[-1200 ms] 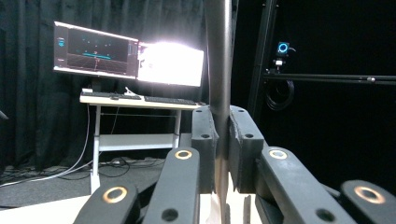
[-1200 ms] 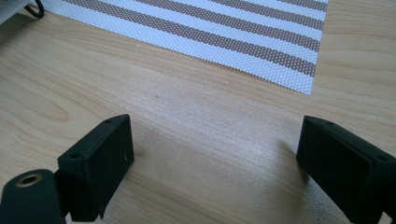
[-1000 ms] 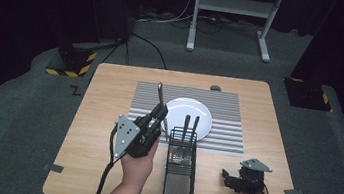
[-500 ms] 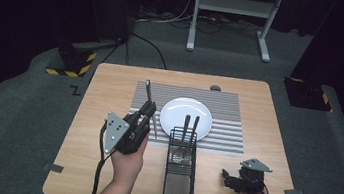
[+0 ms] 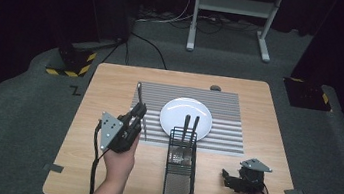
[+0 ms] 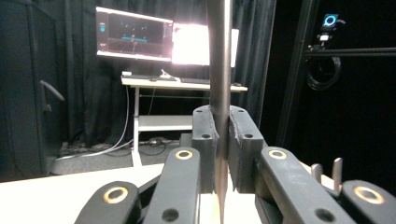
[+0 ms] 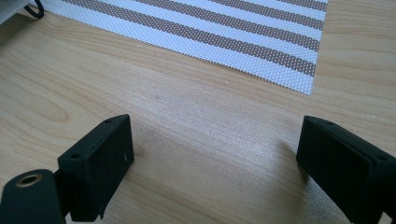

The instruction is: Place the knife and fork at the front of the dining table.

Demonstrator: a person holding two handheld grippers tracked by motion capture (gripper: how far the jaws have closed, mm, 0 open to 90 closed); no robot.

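- A piece of cutlery, its long dark handle showing and its working end hidden, is standing almost upright over the left edge of the striped placemat, just left of the white plate.
- The left gripper is clenching it: in the left gripper view the handle is rising straight between the two black pads, which are pressing on it from both sides.
- The wire cutlery basket is sitting on the wooden table to the right of that hand, its far end overlapping the placemat's near edge, with two more dark handles sticking up out of it in front of the plate.
- Nothing is lying between the held cutlery and the plate or the basket.
- The right gripper is resting low over the table near the front right corner, well apart from the basket.
- In the right gripper view its jaws are standing wide apart over bare wood, gripping nothing, with the placemat's corner just ahead.
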